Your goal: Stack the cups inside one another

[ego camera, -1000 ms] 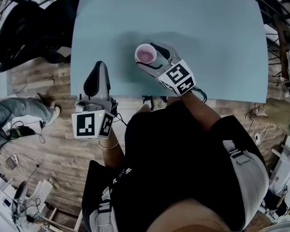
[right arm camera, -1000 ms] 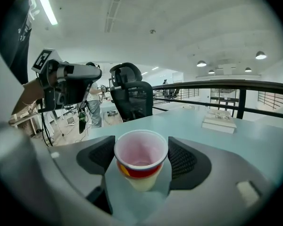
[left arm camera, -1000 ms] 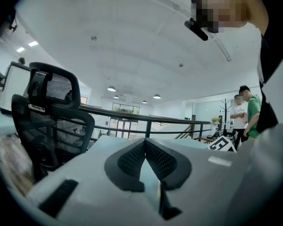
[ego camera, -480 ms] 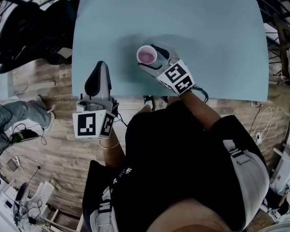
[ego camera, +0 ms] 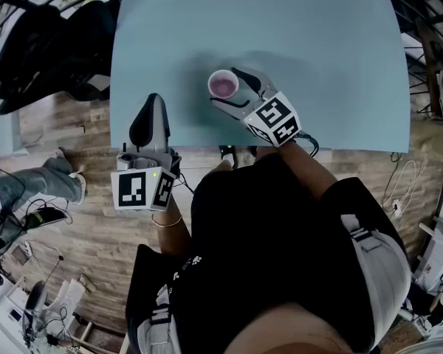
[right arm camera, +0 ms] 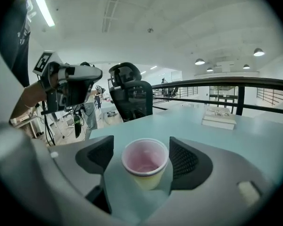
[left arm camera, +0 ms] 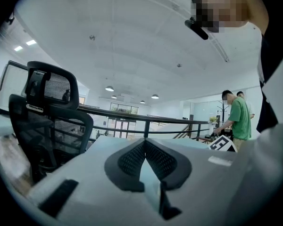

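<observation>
near the middle of the pale blue table [ego camera: 332, 65], a pink-lined cup [ego camera: 223, 84] stands between the right gripper's [ego camera: 229, 87] parted jaws, apparently already nested, while the left gripper [ego camera: 153, 102], jaws together and empty, waits at the table's near edge.

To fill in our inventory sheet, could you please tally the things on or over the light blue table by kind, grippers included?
Pale yellow cup with pink inside: 1
Flat white rectangular block: 1
Grey handheld grippers, left gripper and right gripper: 2
Total: 4

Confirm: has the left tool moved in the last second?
No. The left tool sits at the same spot over the near edge of the table.
</observation>
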A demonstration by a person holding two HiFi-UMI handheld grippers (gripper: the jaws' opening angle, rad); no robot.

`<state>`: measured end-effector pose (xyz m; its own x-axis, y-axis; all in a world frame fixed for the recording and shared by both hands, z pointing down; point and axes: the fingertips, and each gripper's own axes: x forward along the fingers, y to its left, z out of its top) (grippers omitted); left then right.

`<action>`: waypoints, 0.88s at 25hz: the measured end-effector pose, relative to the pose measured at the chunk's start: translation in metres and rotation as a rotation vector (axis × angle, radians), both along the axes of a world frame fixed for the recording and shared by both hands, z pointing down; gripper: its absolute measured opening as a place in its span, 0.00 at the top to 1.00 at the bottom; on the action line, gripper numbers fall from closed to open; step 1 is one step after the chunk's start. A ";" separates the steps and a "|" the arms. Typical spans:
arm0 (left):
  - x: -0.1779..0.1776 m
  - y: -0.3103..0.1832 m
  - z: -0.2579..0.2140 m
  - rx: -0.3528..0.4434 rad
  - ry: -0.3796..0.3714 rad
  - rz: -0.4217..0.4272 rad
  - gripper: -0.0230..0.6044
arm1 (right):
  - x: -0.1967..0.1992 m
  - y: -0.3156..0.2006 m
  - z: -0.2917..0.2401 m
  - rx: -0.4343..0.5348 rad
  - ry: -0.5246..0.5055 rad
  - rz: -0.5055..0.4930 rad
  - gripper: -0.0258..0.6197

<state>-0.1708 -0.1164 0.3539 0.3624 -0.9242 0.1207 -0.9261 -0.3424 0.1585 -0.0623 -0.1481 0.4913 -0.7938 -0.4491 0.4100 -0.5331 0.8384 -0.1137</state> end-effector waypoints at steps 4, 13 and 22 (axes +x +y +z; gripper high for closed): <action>0.007 -0.001 0.000 0.002 0.000 0.022 0.98 | 0.008 -0.001 -0.022 0.011 -0.084 0.044 0.39; 0.028 -0.011 0.001 0.004 -0.005 0.096 0.98 | 0.041 -0.004 -0.068 0.124 -0.244 0.163 0.77; 0.065 -0.023 -0.005 0.025 -0.014 0.194 0.98 | 0.088 -0.006 -0.108 0.220 -0.348 0.291 0.94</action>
